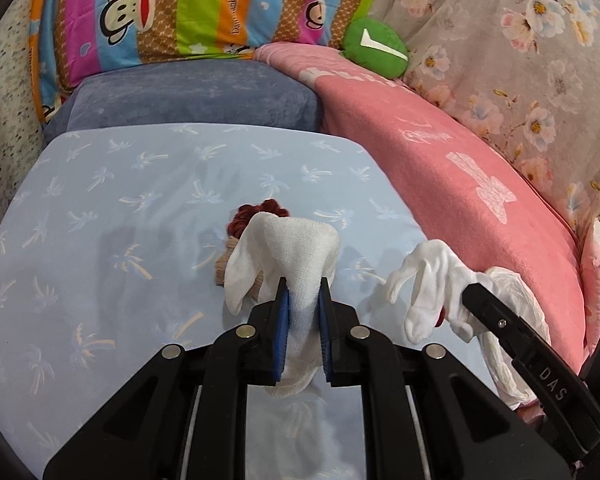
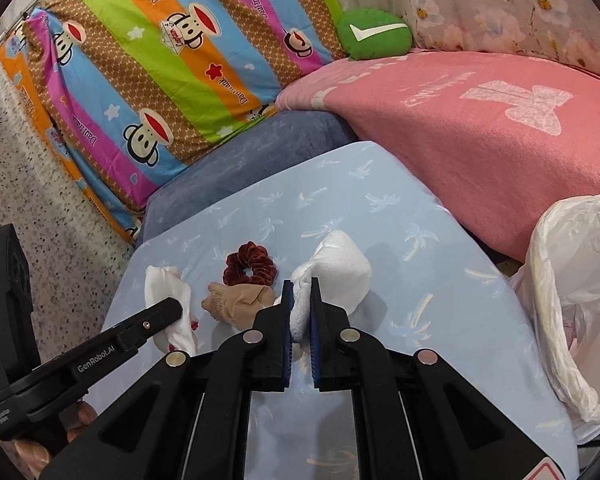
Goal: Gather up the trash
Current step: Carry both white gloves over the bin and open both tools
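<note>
**Both tongs closed on white crumpled pieces above the blue worktop**

Left tongs (image 1: pixel 303 294): blue pads are seen pressed on a white tissue wad (image 1: pixel 288 252), which bulges out beyond the tips and hangs below them, lifted clear of the worktop (image 1: pixel 100 200).

Right tongs (image 2: pixel 301 292): jaws are nearly together, with a second white wad (image 2: pixel 336 268) pinched between the pads; most of it stands out past the tips, to the right.

On the pale blue, palm-printed worktop, just beyond the tongs, a tan glove (image 2: pixel 236 300) is seen lying flat, and directly behind it a dark red scrunchie (image 2: pixel 249 264). Whether the two touch cannot be told.

At the near right edge of the worktop a bin lined with a white plastic bag (image 2: pixel 572 280) is seen, its mouth open.

Further off, a pink blanket (image 2: pixel 480 152) lies to the right and a grey-blue cushion (image 2: pixel 240 164) behind the worktop. Farthest, a striped monkey-print pillow (image 2: pixel 160 68) and a small green cushion (image 2: pixel 374 32) are noted against floral fabric (image 1: pixel 520 52).
</note>
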Demonstrator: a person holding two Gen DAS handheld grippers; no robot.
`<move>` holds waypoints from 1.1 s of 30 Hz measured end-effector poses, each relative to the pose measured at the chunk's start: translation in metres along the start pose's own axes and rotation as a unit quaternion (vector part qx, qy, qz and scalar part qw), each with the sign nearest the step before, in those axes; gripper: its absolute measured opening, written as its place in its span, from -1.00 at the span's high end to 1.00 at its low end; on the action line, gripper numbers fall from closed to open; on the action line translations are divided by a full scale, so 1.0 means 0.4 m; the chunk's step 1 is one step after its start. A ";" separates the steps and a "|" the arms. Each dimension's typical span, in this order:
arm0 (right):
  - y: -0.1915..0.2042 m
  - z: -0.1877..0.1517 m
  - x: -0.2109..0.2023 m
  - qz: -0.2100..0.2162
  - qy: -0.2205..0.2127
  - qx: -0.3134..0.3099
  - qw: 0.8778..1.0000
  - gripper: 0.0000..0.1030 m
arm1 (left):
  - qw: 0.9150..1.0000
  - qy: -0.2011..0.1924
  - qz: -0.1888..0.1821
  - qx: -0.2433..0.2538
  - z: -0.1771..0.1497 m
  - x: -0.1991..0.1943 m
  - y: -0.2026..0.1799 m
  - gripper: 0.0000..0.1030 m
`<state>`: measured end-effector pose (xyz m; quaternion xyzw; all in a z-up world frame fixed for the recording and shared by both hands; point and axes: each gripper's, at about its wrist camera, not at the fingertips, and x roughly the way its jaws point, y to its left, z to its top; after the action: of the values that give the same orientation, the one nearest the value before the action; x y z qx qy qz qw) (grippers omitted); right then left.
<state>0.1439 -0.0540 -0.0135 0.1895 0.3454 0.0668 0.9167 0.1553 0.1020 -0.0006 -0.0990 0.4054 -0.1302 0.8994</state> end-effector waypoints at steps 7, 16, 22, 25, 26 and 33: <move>-0.038 0.021 -0.089 -0.001 -0.029 0.015 0.999 0.85 | 0.999 -0.006 -0.011 0.040 -0.008 -0.020 -0.099 0.74; -0.125 0.040 -0.192 -0.014 -0.064 0.045 0.997 0.85 | 0.995 -0.006 -0.026 0.093 -0.027 -0.025 -0.228 0.74; -0.203 0.041 -0.259 -0.026 -0.086 0.069 0.994 0.85 | 0.991 -0.003 -0.037 0.127 -0.047 -0.023 -0.322 0.74; -0.247 0.042 -0.292 -0.034 -0.095 0.082 0.992 0.85 | 0.989 -0.001 -0.044 0.144 -0.055 -0.020 -0.370 0.74; -0.257 0.043 -0.297 -0.035 -0.096 0.084 0.991 0.85 | 0.988 0.000 -0.046 0.149 -0.059 -0.019 -0.385 0.74; -0.366 0.035 -0.366 -0.056 -0.112 0.114 0.985 0.84 | 0.980 0.011 -0.066 0.188 -0.084 -0.004 -0.492 0.74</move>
<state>0.0418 -0.2299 0.0278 0.2795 0.2559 -0.0466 0.9243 0.0987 -0.0863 0.0345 0.0468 0.3759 -0.2637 0.8871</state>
